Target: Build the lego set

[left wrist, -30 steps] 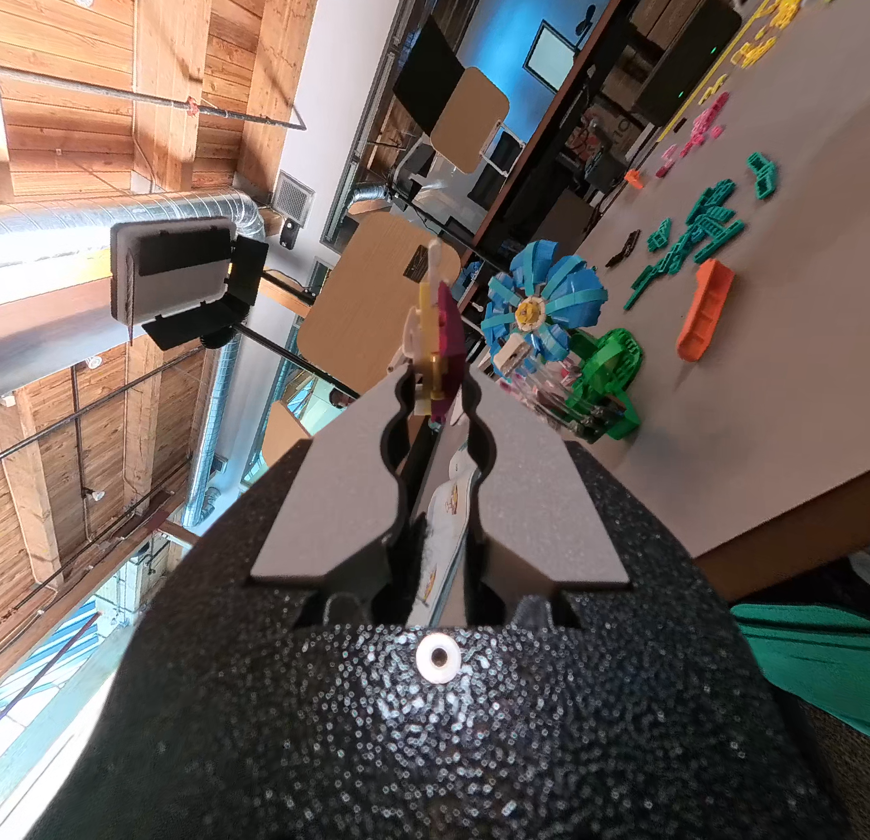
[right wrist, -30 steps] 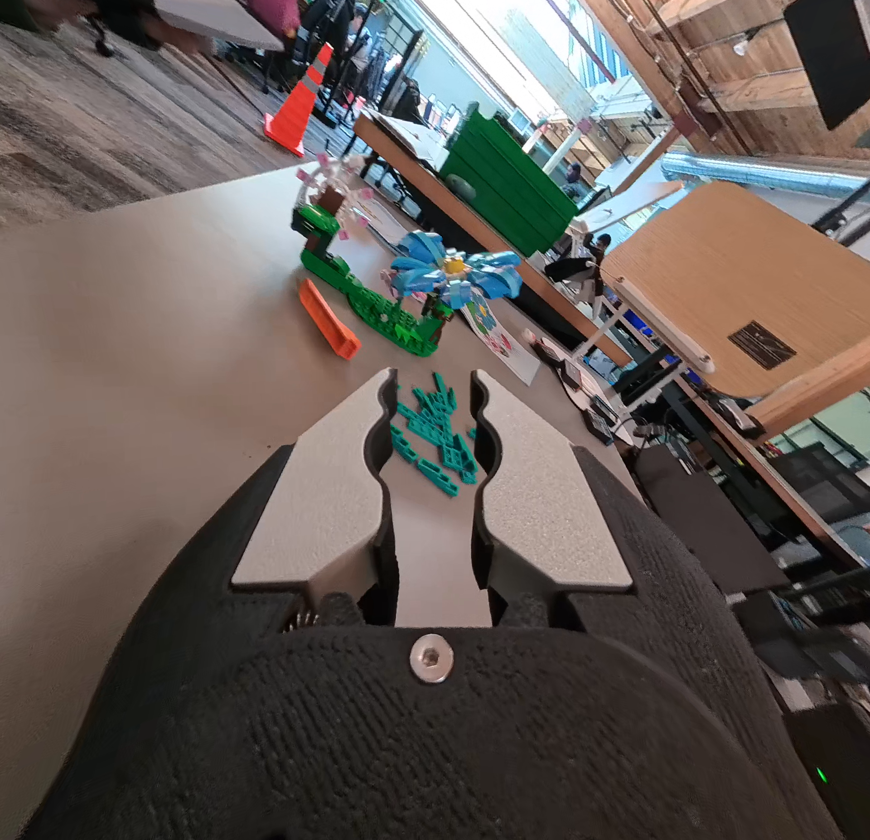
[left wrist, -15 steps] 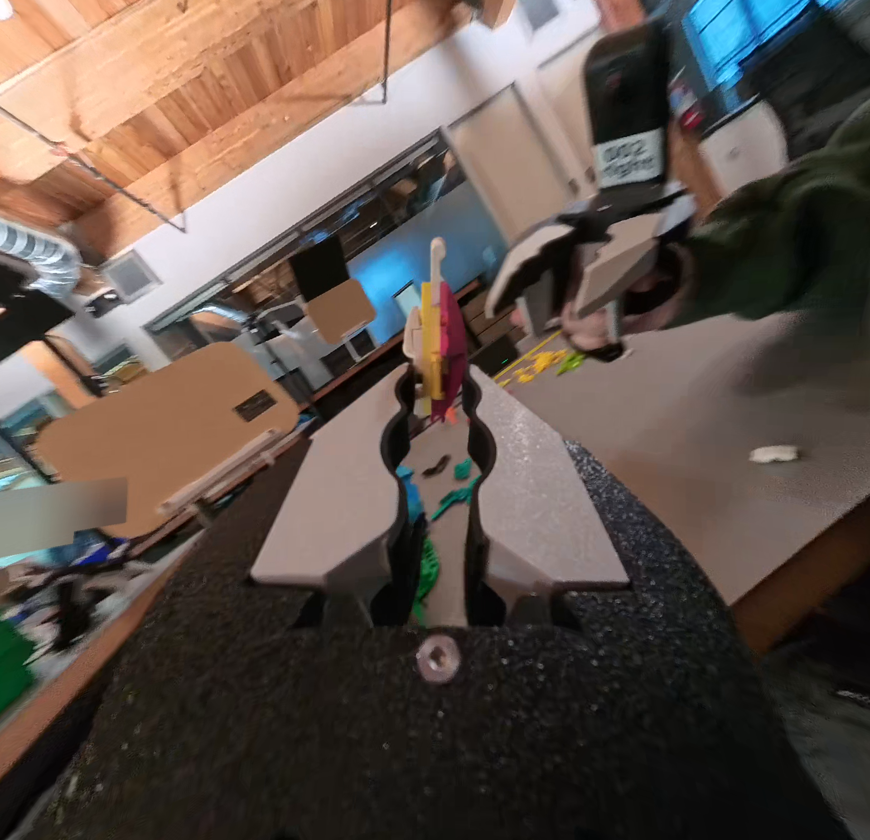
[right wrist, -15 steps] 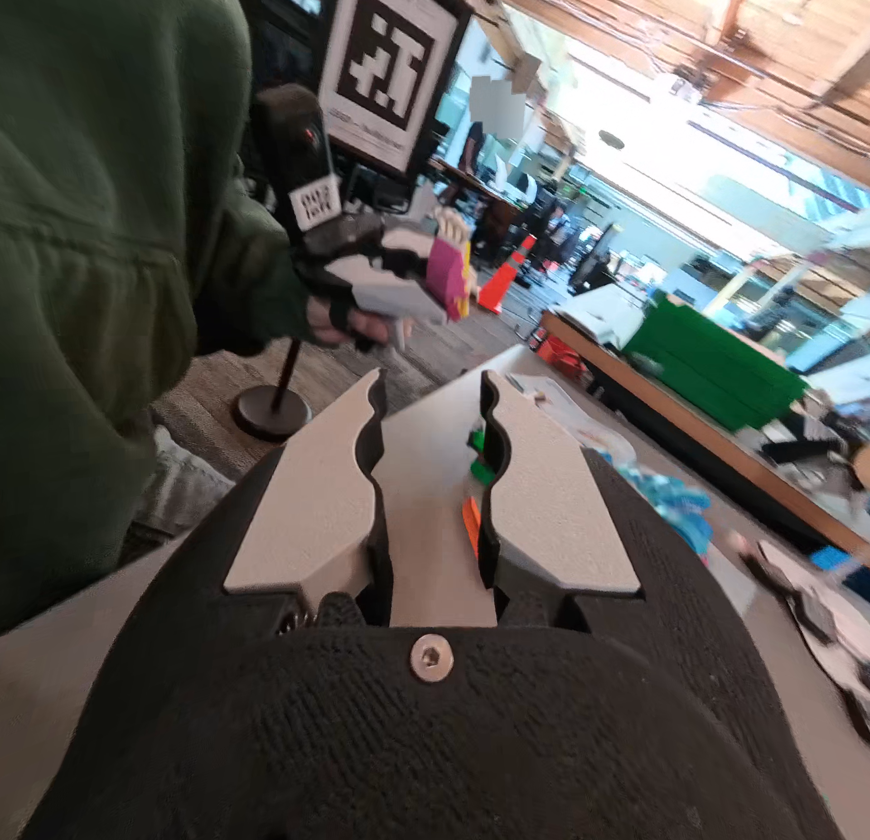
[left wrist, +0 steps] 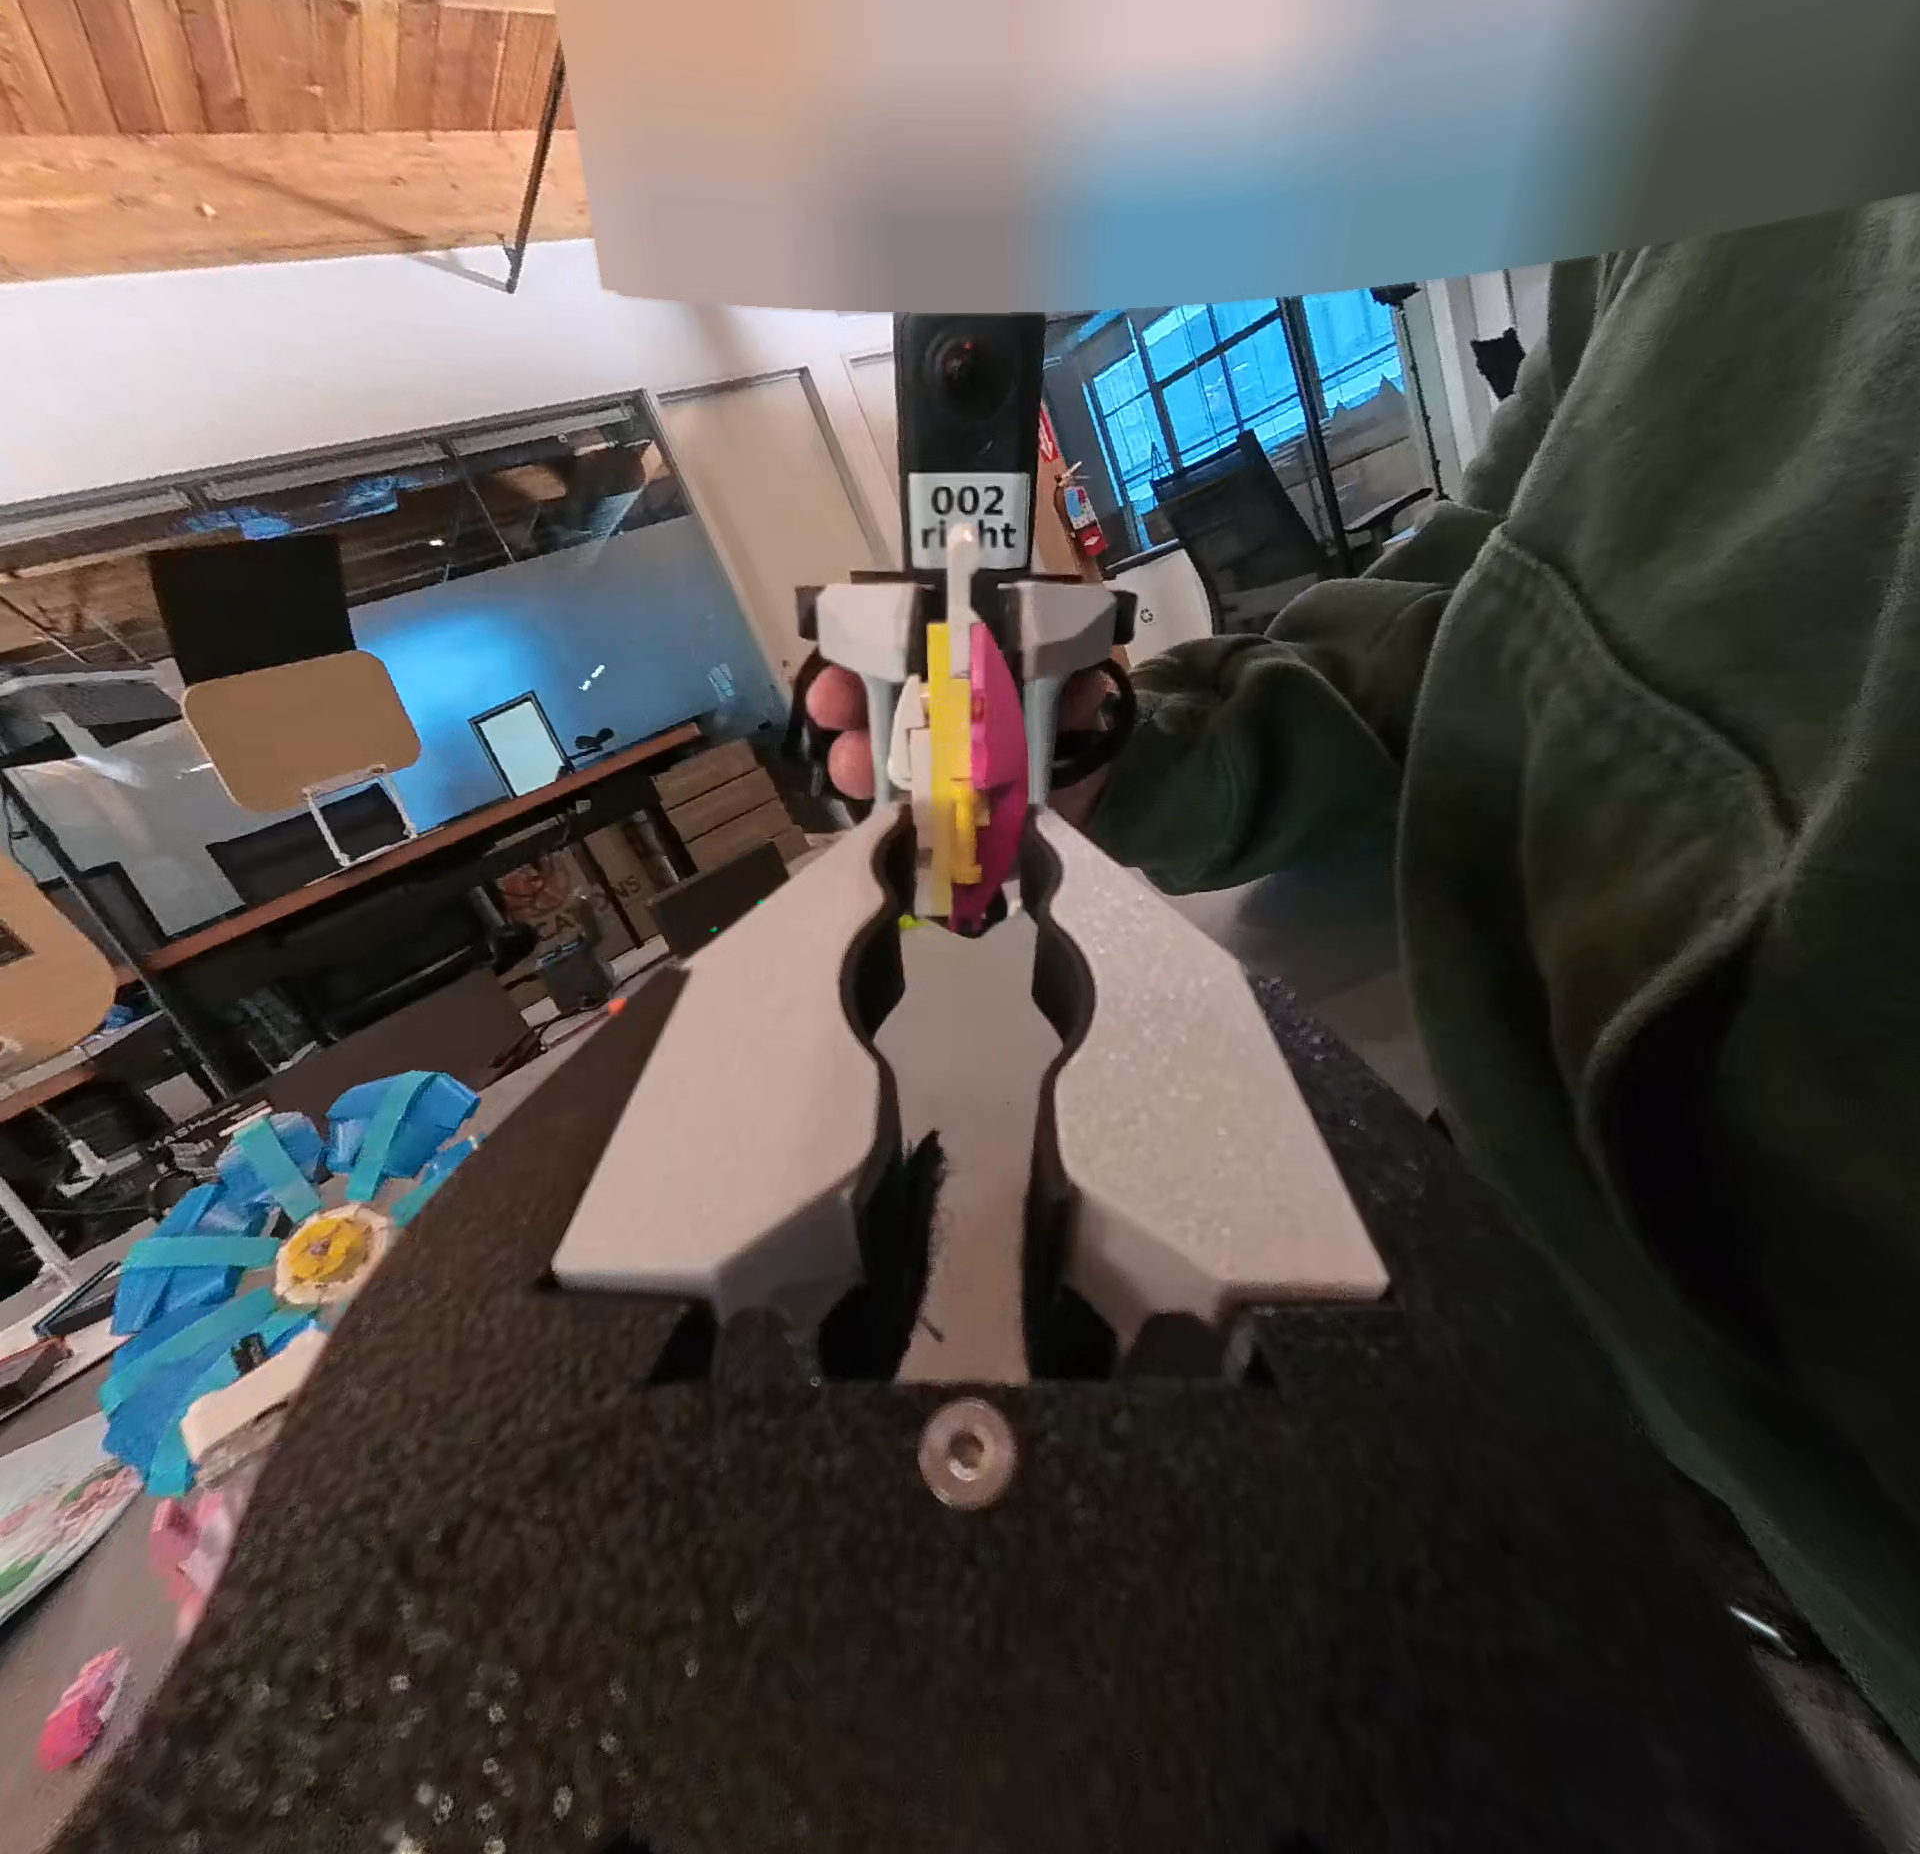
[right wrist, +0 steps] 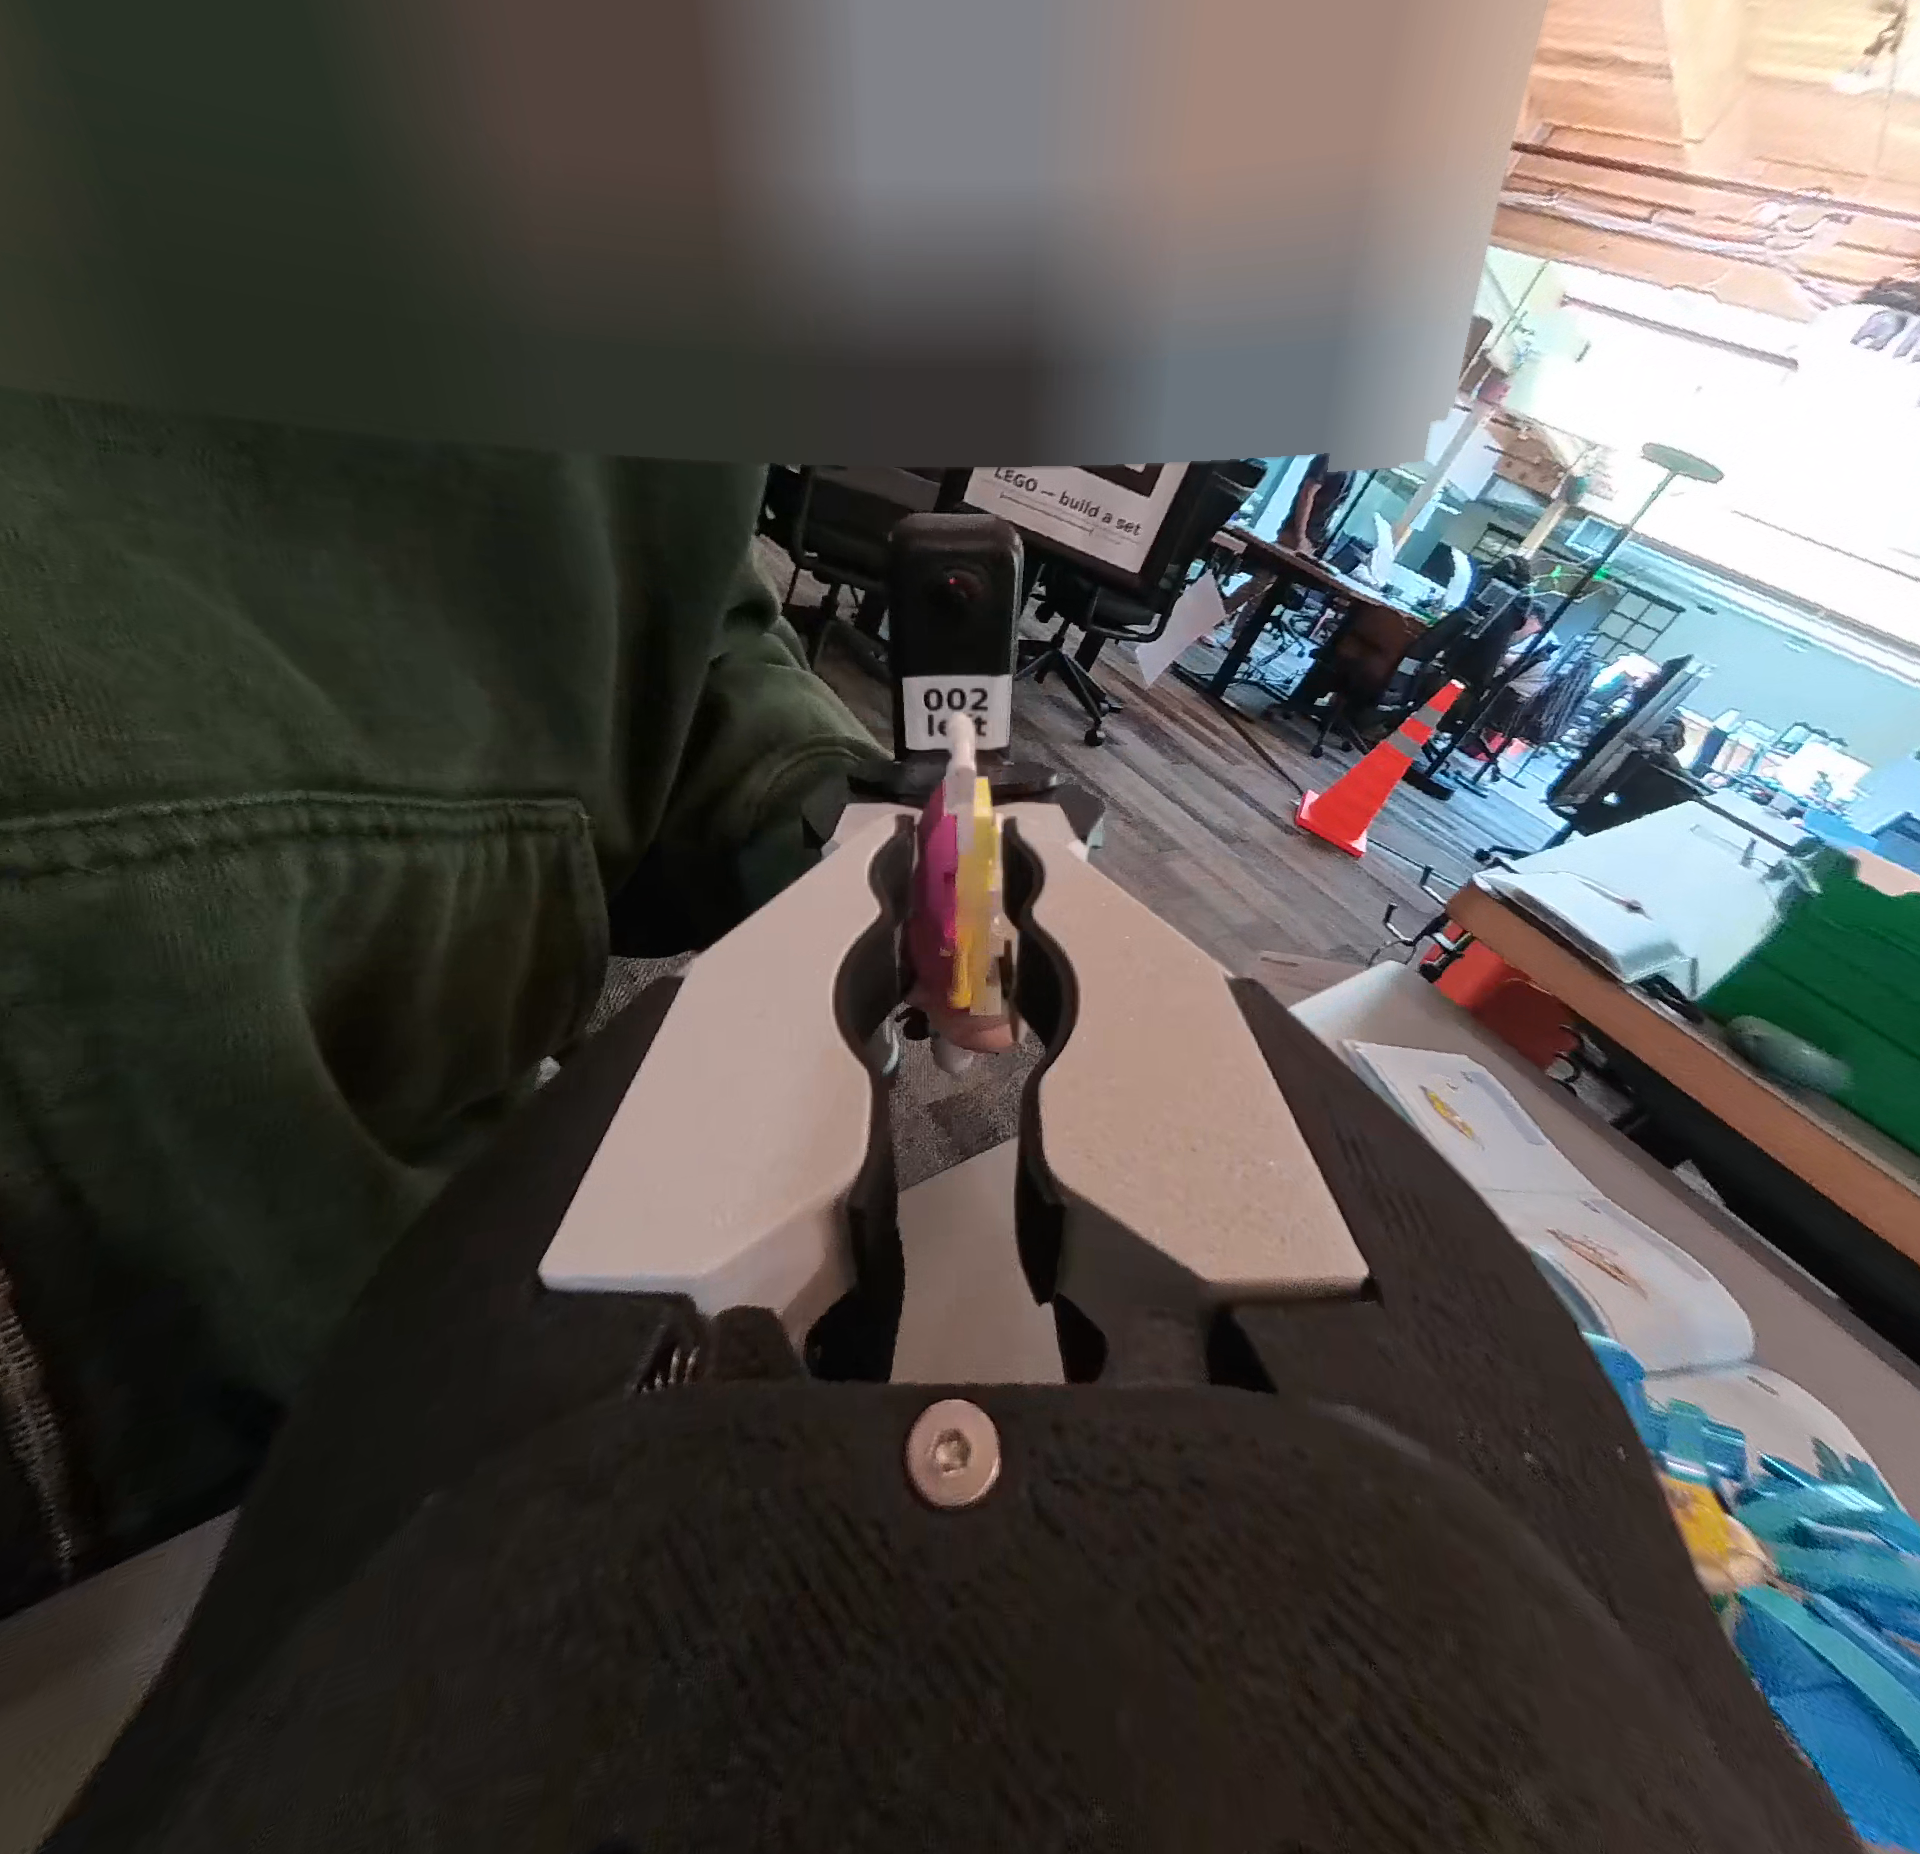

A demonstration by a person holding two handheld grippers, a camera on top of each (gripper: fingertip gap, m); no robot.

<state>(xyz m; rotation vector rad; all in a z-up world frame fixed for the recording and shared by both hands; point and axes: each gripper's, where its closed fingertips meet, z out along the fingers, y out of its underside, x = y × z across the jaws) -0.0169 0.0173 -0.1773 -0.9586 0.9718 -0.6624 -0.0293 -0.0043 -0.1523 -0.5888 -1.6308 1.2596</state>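
Both tongs face each other nose to nose above the table edge, with a small lego assembly between them. Left gripper pinches the lower end of the lego piece, a thin stack of magenta, yellow and white parts with a white stalk pointing up. Right gripper has its fingers on either side of the same lego piece, which sits between their tips; whether they press on it or only flank it cannot be told.

Each gripper carries an upright black camera, and a white sticker with printed characters sits at the foot of each camera. A white sign with a line of print stands behind the left gripper in the right wrist view. An open instruction booklet with printed pictures lies on the table to the right.

A dark green sleeve fills one side of each view, close beside the tongs. On the other side, a blue lego flower stands on the table near the left gripper's body, with pink bits nearer still. The table edge runs just beside the booklet, and beyond it lie open floor, an orange cone and other desks.
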